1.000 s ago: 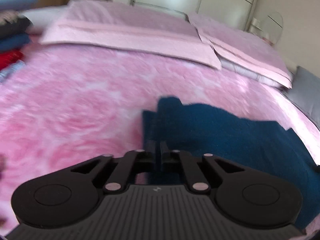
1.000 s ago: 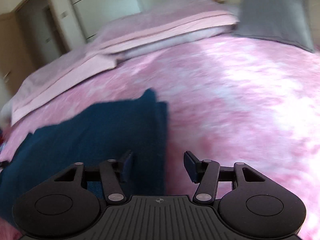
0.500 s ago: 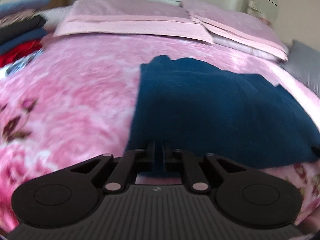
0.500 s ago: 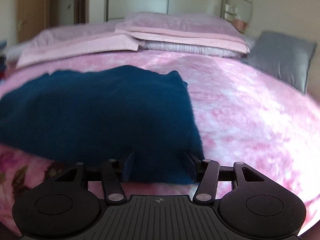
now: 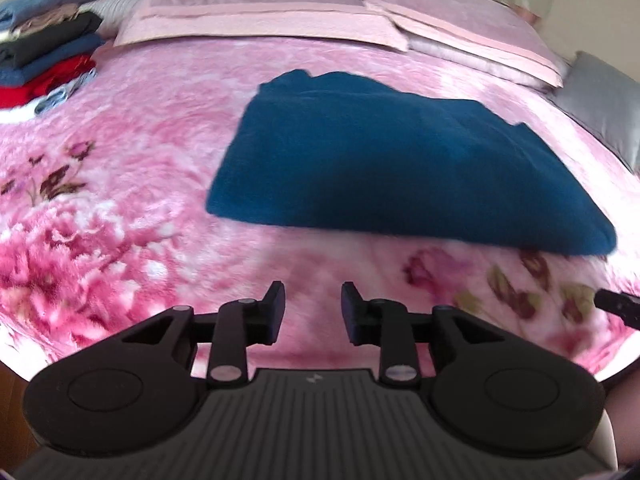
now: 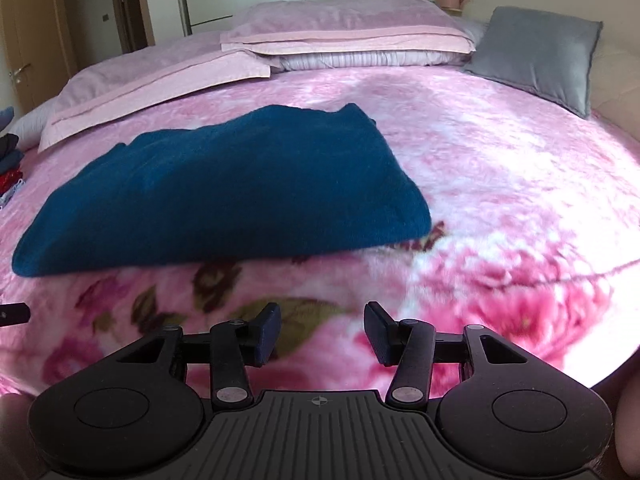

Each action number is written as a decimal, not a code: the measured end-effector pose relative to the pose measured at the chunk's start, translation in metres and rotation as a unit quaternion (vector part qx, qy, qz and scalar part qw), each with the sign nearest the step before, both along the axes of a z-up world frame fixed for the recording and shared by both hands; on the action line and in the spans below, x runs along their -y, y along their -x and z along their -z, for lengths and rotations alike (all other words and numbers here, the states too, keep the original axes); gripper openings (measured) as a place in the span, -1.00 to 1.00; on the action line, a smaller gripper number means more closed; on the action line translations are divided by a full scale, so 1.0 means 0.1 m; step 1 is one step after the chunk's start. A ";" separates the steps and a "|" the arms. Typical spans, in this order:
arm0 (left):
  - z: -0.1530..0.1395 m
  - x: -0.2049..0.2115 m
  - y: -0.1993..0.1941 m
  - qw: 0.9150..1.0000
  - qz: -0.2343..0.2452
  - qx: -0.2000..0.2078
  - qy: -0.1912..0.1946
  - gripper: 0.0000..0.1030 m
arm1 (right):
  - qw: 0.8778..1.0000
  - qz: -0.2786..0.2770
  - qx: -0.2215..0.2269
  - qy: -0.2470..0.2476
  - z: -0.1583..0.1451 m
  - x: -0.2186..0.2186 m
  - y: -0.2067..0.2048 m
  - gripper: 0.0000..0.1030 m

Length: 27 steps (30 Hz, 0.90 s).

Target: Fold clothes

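Folded blue garment (image 5: pixel 396 168) lies flat on pink floral blanket (image 5: pixel 120 160); left gripper (image 5: pixel 313 312) jaws opening, empty, right gripper (image 6: pixel 320 334) spread, empty, both just short of garment's near edge

The folded garment (image 5: pixel 392 164) lies flat on the bed (image 5: pixel 140 152), about midway across it. Behind it, 2 pillows (image 6: pixel 344 32) lie side by side at the head of the bed, with a cushion (image 6: pixel 536 48) to their right. A stack of folded clothes (image 5: pixel 48 56) sits far left. Both tools, left tool (image 5: pixel 312 312) and right tool (image 6: pixel 320 332), hang before the garment's near edge, apart from it.
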<state>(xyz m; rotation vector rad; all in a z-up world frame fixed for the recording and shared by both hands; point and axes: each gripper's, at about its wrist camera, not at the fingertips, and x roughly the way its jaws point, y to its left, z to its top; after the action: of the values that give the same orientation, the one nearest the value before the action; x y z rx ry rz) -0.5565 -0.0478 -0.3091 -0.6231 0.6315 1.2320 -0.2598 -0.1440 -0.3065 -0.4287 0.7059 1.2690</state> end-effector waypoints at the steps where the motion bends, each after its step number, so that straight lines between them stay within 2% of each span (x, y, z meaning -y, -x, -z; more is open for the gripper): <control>1: -0.03 0.04 -0.02 1.000 0.003 -0.002 -0.004 -0.38 | 1.000 0.004 0.002 0.000 -0.03 0.03 0.02 -0.03; 3: -0.12 0.11 -0.07 1.000 0.008 -0.006 -0.014 -0.36 | 1.000 0.011 0.006 -0.001 -0.11 0.06 0.03 -0.03; 7: -0.29 0.26 -0.14 0.999 0.015 -0.015 -0.039 -0.17 | 1.000 0.018 0.004 -0.006 -0.27 0.15 0.11 -0.02; 15: -0.44 0.47 -0.13 0.998 0.009 -0.027 -0.055 -0.13 | 1.000 0.009 -0.003 -0.006 -0.35 0.27 0.32 0.07; 27: -0.54 0.75 -0.06 0.997 0.009 -0.032 -0.070 -0.07 | 1.000 -0.010 0.000 -0.023 -0.43 0.42 0.56 0.07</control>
<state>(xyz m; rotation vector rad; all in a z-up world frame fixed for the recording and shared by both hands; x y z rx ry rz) -0.5505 -0.1224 -0.2555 -0.4617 0.5971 1.2706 -0.3158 -0.1857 -0.2631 -0.3990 0.6715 1.3014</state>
